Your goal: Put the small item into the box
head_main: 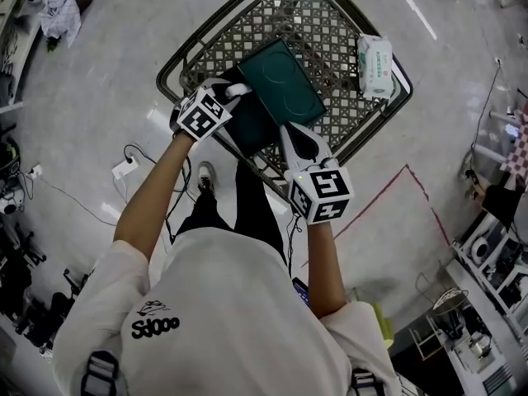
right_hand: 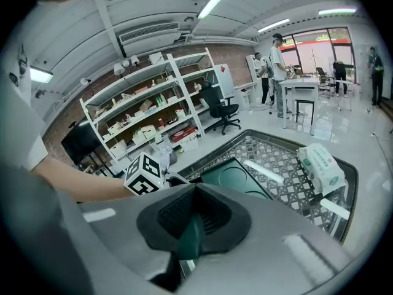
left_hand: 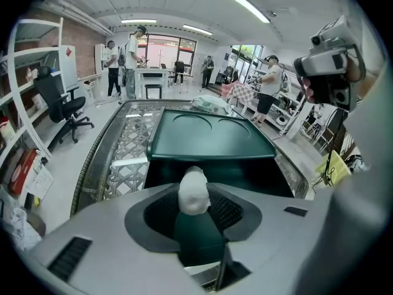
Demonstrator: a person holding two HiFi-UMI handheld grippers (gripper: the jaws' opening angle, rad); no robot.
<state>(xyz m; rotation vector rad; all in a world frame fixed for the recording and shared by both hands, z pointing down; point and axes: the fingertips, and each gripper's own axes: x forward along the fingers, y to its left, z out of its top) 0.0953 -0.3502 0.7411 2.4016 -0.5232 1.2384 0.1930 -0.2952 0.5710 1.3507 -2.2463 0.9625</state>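
A dark green box (head_main: 250, 126) lies in a mesh cart (head_main: 330, 23), its teal lid (head_main: 285, 81) folded open away from me. My left gripper (head_main: 235, 91) is at the box's left edge, shut on a small white item (left_hand: 194, 190) that hangs over the open box (left_hand: 245, 177). My right gripper (head_main: 290, 134) is at the box's near right side. In the right gripper view the right gripper (right_hand: 191, 226) is shut on a thin green edge of the box (right_hand: 190, 241). The lid (left_hand: 209, 134) shows two round recesses.
A pack of wet wipes (head_main: 375, 56) lies on the cart's far right rim. White shelves (right_hand: 147, 115) and an office chair (right_hand: 221, 106) stand to the left. Several people stand at a table (left_hand: 147, 75) farther back. Cables and a power strip (head_main: 124, 167) lie on the floor.
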